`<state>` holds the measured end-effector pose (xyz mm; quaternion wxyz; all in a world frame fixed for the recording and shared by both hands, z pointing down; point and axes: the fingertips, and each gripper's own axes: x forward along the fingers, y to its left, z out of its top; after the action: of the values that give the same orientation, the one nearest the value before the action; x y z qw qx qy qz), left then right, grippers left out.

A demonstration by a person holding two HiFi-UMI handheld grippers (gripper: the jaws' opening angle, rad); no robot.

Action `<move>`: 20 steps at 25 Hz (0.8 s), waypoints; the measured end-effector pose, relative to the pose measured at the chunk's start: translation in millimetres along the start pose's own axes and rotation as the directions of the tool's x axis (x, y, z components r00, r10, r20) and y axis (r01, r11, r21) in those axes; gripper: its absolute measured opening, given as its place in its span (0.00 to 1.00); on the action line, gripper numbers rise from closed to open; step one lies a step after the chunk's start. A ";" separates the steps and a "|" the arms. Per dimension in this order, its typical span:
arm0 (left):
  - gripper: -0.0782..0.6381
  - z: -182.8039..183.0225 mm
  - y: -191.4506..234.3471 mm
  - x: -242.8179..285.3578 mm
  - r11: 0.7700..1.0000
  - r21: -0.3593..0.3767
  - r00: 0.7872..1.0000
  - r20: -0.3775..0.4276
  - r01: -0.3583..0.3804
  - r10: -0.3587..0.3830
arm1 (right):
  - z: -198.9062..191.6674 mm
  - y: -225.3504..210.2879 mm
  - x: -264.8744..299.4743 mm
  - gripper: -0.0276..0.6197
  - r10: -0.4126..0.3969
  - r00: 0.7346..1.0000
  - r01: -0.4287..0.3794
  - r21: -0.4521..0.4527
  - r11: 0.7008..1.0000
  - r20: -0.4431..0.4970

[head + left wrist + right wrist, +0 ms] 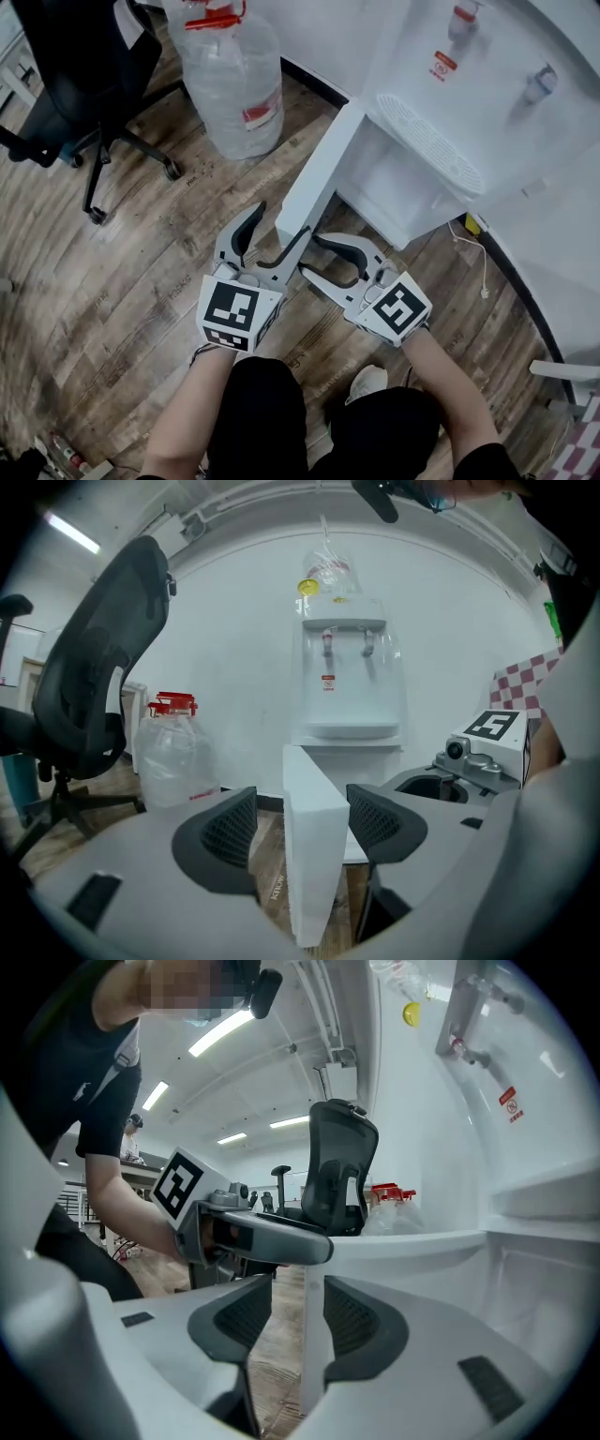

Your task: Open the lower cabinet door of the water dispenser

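The white water dispenser stands at the upper right. Its lower cabinet door is swung out toward me, and the cabinet behind it is open. My left gripper straddles the door's free edge with open jaws, and floor shows between the left pad and the door. My right gripper comes at the same edge from the other side. There the thin door edge lies against one pad, with a gap to the other.
A large clear water bottle with a red cap stands on the wood floor left of the dispenser. A black office chair is at the far left. A cable trails along the wall base. My knees and a shoe are below the grippers.
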<state>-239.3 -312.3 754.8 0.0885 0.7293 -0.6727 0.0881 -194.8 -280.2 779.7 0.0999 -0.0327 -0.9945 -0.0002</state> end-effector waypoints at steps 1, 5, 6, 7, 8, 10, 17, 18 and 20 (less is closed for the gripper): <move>0.54 -0.6 7.1 -1.1 1.000 -0.002 1.000 -0.001 -0.010 0.010 | 0.3 0.0 1.5 0.33 0.002 1.000 -0.002 0.000 1.000 -0.004; 0.52 -1.3 37.9 -3.2 0.998 0.011 0.999 -0.004 -0.054 0.054 | 4.9 -3.7 8.9 0.31 0.013 1.000 -0.013 0.005 1.000 -0.003; 0.50 -1.9 45.9 -3.0 0.998 0.016 0.998 -0.006 -0.065 0.065 | 5.9 -4.9 10.4 0.30 0.019 1.000 -0.019 0.007 1.000 -0.001; 0.48 -2.9 53.8 -2.5 0.997 0.018 0.997 -0.009 -0.076 0.076 | 7.1 -5.8 12.0 0.29 0.024 1.000 -0.024 0.012 1.000 0.002; 0.47 -4.1 61.5 -1.9 0.996 0.018 0.996 -0.012 -0.084 0.084 | 8.3 -6.2 14.0 0.28 0.028 1.000 -0.028 0.016 0.999 0.004; 0.47 -6.9 75.1 -0.2 0.995 0.017 0.995 -0.016 -0.094 0.094 | 10.0 -5.9 18.7 0.27 0.035 0.999 -0.035 0.017 0.999 0.001; 0.46 -10.8 109.5 11.9 0.992 0.005 0.991 -0.026 -0.128 0.128 | 23.6 -18.5 26.0 0.22 0.026 0.999 -0.027 0.066 0.997 0.025; 0.46 -10.9 113.1 13.5 0.991 0.005 0.991 -0.026 -0.133 0.133 | 24.5 -20.1 26.5 0.21 0.021 1.000 -0.023 0.060 0.998 0.021; 0.46 -10.7 121.1 16.9 0.990 0.022 0.989 -0.027 -0.143 0.143 | 25.3 -23.2 28.8 0.17 0.009 1.000 -0.009 0.038 0.999 0.005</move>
<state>-358.8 -335.6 770.6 0.0844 0.6787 -0.7210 0.1112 -229.5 -301.3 760.7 0.0979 -0.0354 -0.9944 0.0191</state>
